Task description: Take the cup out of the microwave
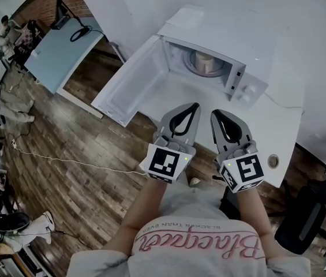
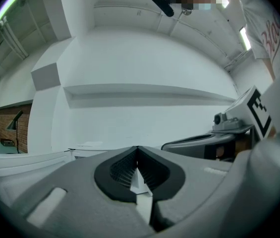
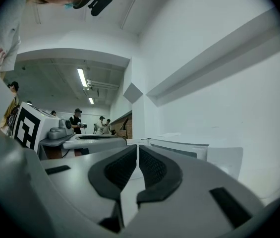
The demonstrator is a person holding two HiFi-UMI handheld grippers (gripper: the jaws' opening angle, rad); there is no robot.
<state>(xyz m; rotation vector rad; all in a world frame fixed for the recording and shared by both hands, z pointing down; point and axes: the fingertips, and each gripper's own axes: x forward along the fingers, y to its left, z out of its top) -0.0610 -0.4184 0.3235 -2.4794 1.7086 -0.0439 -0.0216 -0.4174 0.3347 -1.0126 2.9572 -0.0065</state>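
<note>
Microwave (image 1: pixel 223 30) ahead; left tongs (image 1: pixel 195 105) and right tongs (image 1: pixel 214 112) level, parallel, both closed.

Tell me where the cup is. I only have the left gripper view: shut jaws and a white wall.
Observer: In the head view the cup stands inside the microwave, on its turntable.
Operator: Report the door.
Observer: The microwave door is wide open, swung out to the left.
Operator: Give me the right gripper's jaws.
Observer: The right gripper has its jaws together with nothing between them.
</note>
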